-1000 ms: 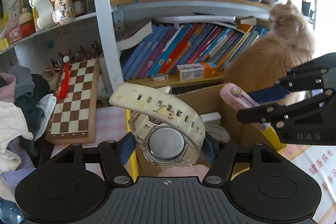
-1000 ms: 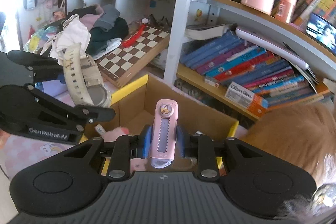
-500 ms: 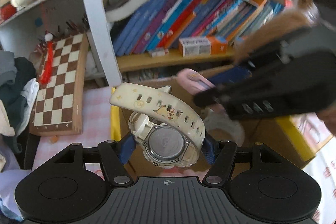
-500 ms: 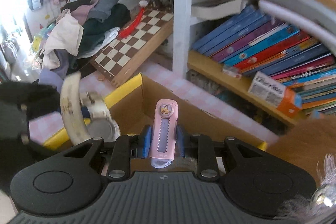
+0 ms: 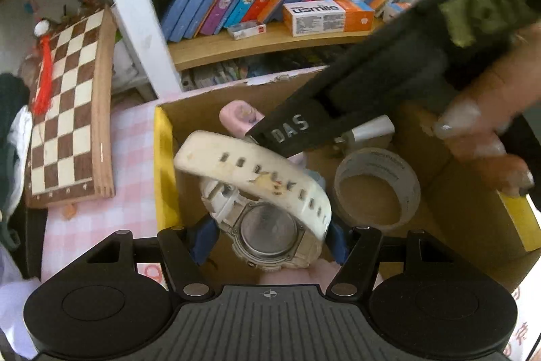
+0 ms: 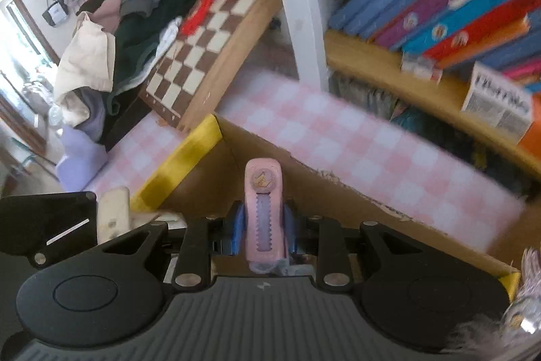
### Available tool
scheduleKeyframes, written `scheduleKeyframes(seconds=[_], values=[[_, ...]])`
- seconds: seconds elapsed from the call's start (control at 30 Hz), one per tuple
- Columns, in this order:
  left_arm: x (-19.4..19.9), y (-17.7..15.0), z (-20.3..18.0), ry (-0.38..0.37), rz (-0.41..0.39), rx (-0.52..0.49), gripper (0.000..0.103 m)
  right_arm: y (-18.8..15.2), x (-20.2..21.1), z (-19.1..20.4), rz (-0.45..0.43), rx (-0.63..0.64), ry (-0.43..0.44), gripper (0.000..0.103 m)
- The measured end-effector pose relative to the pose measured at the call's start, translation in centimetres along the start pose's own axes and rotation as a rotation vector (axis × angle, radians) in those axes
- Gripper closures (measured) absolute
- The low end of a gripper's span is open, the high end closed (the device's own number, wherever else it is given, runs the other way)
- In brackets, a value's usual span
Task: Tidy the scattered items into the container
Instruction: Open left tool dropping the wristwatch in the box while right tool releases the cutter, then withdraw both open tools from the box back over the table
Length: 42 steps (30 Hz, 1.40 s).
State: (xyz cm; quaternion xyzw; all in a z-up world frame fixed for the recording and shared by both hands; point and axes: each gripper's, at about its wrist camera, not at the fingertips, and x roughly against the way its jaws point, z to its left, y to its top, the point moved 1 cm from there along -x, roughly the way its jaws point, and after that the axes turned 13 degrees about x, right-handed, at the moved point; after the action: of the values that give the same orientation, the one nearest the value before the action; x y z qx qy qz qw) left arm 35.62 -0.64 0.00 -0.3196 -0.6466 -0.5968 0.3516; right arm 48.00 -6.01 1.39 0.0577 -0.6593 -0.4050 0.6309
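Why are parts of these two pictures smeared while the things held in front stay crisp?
Left wrist view: the white watch is sharp in the left gripper, while the right gripper crossing above smears. Right wrist view: the pink clip is crisp, but the books streak; the left edge glares white.

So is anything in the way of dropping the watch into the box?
Partly. The watch, held in the left tool, hangs over the cardboard box. The right tool, gripping a pink utility knife, crosses just beyond it. A tape roll lies beside.
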Motion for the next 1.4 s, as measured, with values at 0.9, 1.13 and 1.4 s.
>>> scheduleKeyframes(seconds=[0.9,1.13,1.4], values=[[-1.0,-0.4,-1.8,0.038,0.007,-0.088,0.036,1.0,-4.5,-0.8,0.039,-0.07,0.17,0.063],[1.5,-1.2,-1.6,0.021,-0.039,-0.076,0.035,0.8,-1.8,-0.2,-0.004,-0.059,0.131,0.053],[5.9,-2.6,-2.4,-0.009,-0.16,-0.082,0.028,-0.2,1.9,1.5,-0.058,-0.05,0.026,0.044]])
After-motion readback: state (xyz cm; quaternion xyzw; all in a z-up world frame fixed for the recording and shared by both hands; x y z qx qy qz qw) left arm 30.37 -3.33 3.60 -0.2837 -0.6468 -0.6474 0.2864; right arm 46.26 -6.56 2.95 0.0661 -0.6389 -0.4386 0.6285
